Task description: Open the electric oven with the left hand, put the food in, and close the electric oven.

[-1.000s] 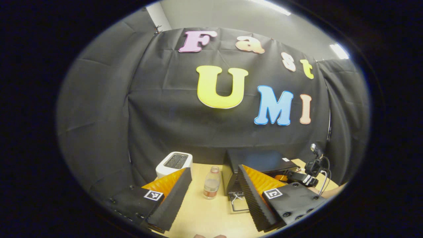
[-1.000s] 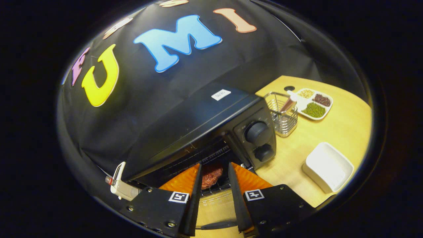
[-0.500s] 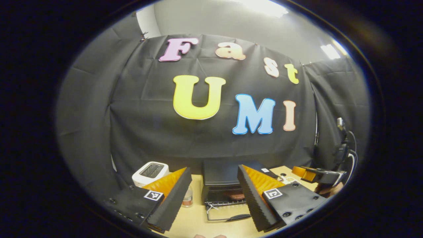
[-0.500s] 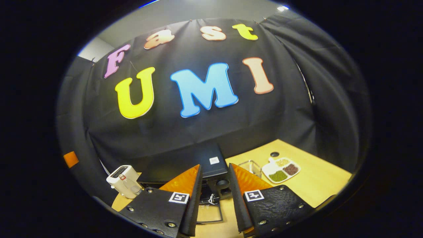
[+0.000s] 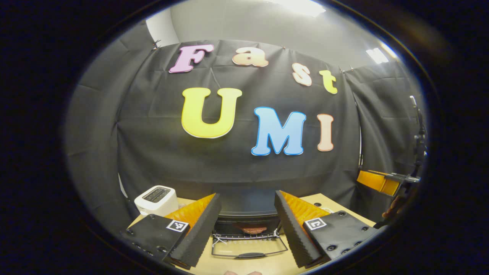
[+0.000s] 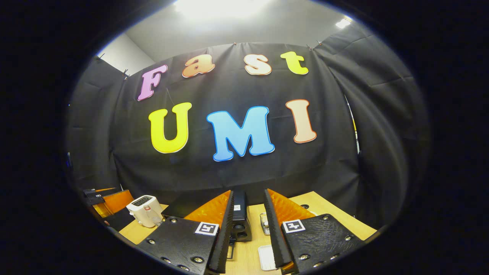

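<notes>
Electric oven [image 5: 247,214] sits toward the back edge of the bench [image 5: 263,261], near the booth wall, door [image 5: 248,246] dropped flat toward me. In the left gripper view I see the food [image 5: 252,229], a reddish-brown piece, lying on the wire rack [image 5: 246,236] just inside the mouth. Judged status: opening done, loading done, closing not yet done. Left gripper [image 5: 247,233] is spread wide with nothing between its fingers, lined up so the open oven shows in the gap; it hangs above the bench, apart from the door handle [image 5: 250,254]. Right gripper [image 6: 247,233] is parted more narrowly and also holds nothing, back from the oven. Next move, as I read it: bring the left gripper under or behind the door's front edge and swing it up until it seats. View differences: the left gripper view looks straight into the cavity, so it gives the door, rack and food; it also catches the right gripper at its far right edge [image 5: 382,181]. The right gripper view takes the oven [image 6: 240,217] from the control side, showing a knob [image 6: 239,227], a wire basket [image 6: 264,223] beside the oven and a white dish [image 6: 265,258] nearer me. White toaster [image 5: 156,198] stands at the bench's left end.
</notes>
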Demonstrator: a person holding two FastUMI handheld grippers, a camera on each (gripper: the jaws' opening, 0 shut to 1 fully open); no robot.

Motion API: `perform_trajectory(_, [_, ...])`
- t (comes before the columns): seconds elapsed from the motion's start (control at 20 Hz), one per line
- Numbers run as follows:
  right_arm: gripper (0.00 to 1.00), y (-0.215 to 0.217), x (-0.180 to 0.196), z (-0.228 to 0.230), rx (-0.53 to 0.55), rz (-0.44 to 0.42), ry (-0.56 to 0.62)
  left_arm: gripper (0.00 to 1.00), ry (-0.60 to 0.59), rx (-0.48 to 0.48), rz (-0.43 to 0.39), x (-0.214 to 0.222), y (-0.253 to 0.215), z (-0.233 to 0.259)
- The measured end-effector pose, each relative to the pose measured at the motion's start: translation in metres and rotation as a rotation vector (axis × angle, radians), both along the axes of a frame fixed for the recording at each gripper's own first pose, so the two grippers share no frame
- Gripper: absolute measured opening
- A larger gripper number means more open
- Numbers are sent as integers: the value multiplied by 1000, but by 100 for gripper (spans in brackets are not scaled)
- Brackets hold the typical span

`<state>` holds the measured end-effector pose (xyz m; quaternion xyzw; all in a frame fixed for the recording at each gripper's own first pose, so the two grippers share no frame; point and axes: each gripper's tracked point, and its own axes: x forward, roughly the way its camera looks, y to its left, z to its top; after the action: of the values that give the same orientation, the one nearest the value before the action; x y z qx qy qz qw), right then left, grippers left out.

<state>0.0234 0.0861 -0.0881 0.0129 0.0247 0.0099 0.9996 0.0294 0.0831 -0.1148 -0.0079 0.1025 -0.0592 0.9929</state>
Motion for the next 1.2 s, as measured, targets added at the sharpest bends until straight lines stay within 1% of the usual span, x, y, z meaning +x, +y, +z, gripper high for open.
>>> perform_trajectory(0.1, [47, -10, 1, 7, -24, 0, -20, 98, 29, 6, -4, 0, -12, -14])
perform_trajectory(0.2, [47, -9, 2, 5, -15, 31, -7, 98, 71, 14, -5, -2, -19, -31])
perform_trajectory(0.25, [47, -15, 4, 2, -5, 27, 4, 98, 93, 14, -6, -2, -22, -43])
perform_trajectory(0.4, [89, -24, 5, -10, 2, 40, 54, 98, 192, 3, -1, -8, -27, -88])
perform_trajectory(0.45, [86, -25, 6, -12, 6, 40, 63, 98, 231, 2, 4, -12, -27, -107])
perform_trajectory(0.5, [87, -28, 7, -13, 9, 36, 68, 95, 271, 2, 6, -15, -27, -126])
perform_trajectory(0.55, [87, -32, 7, -15, 11, 32, 72, 99, 309, 8, 7, -19, -27, -145])
perform_trajectory(0.75, [87, -47, 11, -18, 3, 17, 80, 98, 476, 40, 2, -35, -24, -216])
perform_trajectory(0.8, [87, -51, 12, -19, 1, 13, 81, 92, 516, 43, 2, -36, -24, -231])
perform_trajectory(0.85, [88, -55, 11, -19, -2, 5, 82, 99, 563, 47, -1, -40, -24, -247])
perform_trajectory(1.05, [88, -70, 14, -25, -7, -19, 95, 99, 771, 64, 6, -47, -20, -311])
perform_trajectory(1.1, [88, -74, 15, -27, -7, -25, 101, 92, 807, 66, 7, -46, -20, -323])
perform_trajectory(1.15, [89, -78, 15, -28, -8, -30, 107, 95, 834, 72, 6, -46, -18, -333])
perform_trajectory(1.2, [89, -81, 17, -30, -10, -38, 114, 95, 857, 82, 5, -46, -17, -341])
